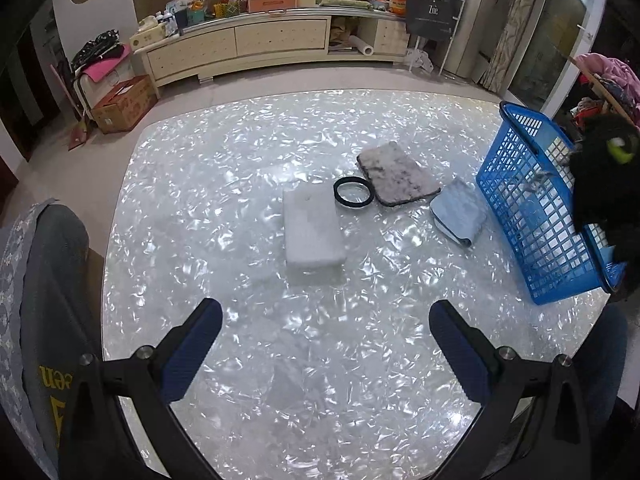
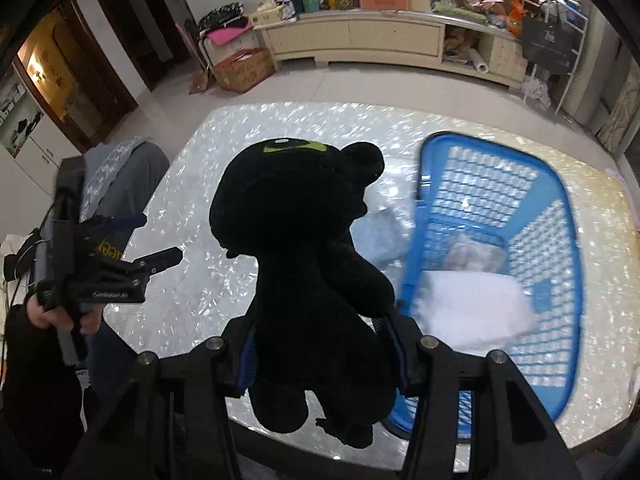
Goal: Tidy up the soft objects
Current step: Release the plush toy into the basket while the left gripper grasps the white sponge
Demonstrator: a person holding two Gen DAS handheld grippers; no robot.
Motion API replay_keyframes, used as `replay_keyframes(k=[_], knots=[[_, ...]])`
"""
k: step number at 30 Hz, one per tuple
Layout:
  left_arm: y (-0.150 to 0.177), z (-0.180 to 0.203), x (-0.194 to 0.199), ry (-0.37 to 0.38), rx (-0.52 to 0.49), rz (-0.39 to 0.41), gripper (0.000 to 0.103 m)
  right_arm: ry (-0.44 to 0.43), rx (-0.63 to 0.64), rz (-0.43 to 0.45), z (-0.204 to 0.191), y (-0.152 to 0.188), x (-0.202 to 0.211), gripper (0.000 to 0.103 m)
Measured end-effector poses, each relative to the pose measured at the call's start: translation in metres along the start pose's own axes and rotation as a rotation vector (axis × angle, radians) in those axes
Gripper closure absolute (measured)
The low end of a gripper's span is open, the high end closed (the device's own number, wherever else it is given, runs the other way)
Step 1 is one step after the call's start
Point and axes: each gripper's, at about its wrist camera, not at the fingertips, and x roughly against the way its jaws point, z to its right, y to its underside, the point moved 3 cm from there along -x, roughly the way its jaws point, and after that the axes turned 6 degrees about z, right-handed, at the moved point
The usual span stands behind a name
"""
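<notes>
My right gripper is shut on a black plush toy with green eyes, held in the air beside the blue plastic basket; the same plush toy shows at the right edge of the left wrist view. The basket holds a white soft item and a greyish one. My left gripper hangs open over the pearly table, nothing between its fingers. On the table lie a white foam block, a grey fluffy mat and a folded light-blue cloth.
A black ring lies between the foam block and the mat. A chair with a grey garment stands at the table's left edge. A long cream cabinet with clutter runs along the far wall; a cardboard box sits on the floor.
</notes>
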Motion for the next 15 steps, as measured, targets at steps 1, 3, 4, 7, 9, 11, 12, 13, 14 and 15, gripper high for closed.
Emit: replay_keyframes(k=[1,3,4,7,9,11,12,13,14,15], knots=[[0.0,-0.001,-0.001,0.001,0.0,0.0,0.0,0.01,-0.003,0.007,0.007,0.001,0.008,0.054],[-0.002,-0.001,-0.005,0.0,0.003,-0.003,0.0,0.023,-0.012,0.016,0.018,0.003,0.017,0.054],[-0.003,-0.001,-0.006,-0.001,0.002,-0.006,0.0,0.029,-0.016,0.02,0.024,0.004,0.023,0.054],[-0.007,-0.002,-0.012,-0.009,0.0,-0.013,0.0,0.053,-0.035,0.031,0.043,0.01,0.031,0.054],[-0.01,-0.003,-0.018,-0.009,-0.002,-0.015,0.0,0.065,-0.051,0.032,0.05,0.012,0.032,0.054],[-0.013,-0.004,-0.025,-0.013,0.001,-0.023,0.0,0.08,-0.069,0.035,0.057,0.013,0.032,0.054],[-0.015,-0.005,-0.03,-0.014,0.003,-0.029,0.0,0.089,-0.079,0.035,0.062,0.013,0.031,0.054],[-0.016,-0.005,-0.034,-0.013,0.005,-0.035,0.0,0.097,-0.09,0.037,0.068,0.014,0.032,0.054],[-0.017,-0.006,-0.039,-0.012,0.005,-0.041,0.0,0.102,-0.099,0.037,0.071,0.016,0.035,0.054],[-0.018,-0.007,-0.044,-0.013,0.004,-0.047,0.0,0.108,-0.109,0.037,0.076,0.016,0.035,0.054]])
